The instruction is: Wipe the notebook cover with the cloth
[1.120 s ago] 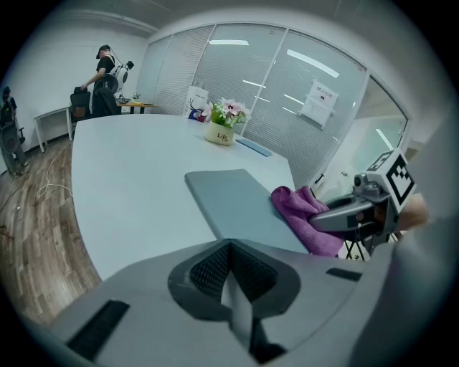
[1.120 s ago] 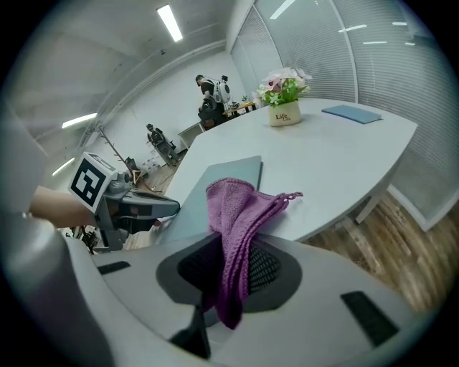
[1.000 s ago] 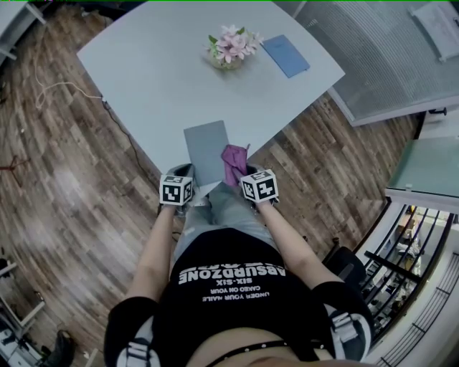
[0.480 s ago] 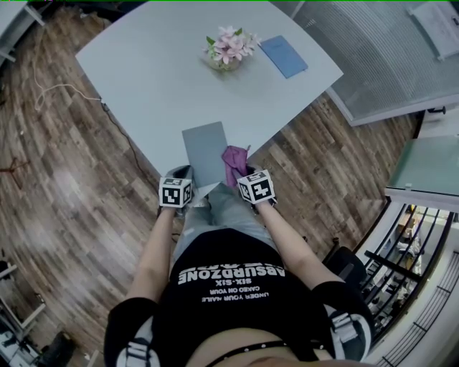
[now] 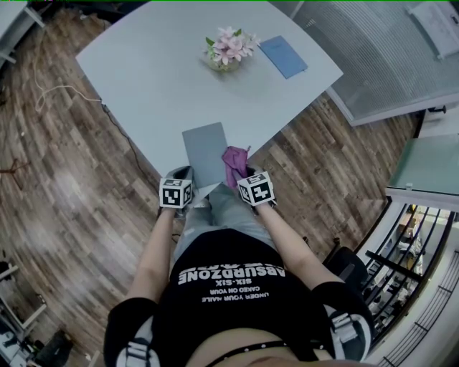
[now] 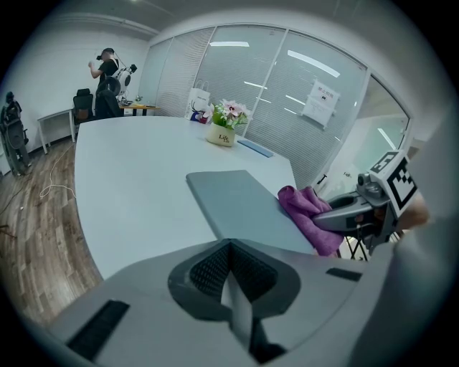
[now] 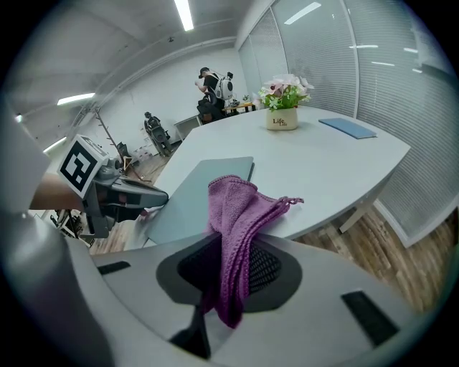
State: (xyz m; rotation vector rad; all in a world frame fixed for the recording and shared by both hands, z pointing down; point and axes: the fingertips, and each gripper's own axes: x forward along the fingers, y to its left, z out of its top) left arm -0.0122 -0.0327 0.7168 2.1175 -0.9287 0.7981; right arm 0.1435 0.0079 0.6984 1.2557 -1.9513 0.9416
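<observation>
barely anything has shifted over the last second: my right gripper (image 7: 233, 278) stays clamped on the purple cloth (image 7: 234, 208), which rests against the right edge of the grey notebook (image 5: 206, 152). that notebook lies flat at the near edge of the table (image 5: 158, 72). my left gripper (image 6: 232, 288) sits beside its near left corner, jaws pressed together, empty.

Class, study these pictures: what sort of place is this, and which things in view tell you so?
Probably an office meeting room: a large pale table, glass partition walls with blinds, and strip lights on the ceiling.
</observation>
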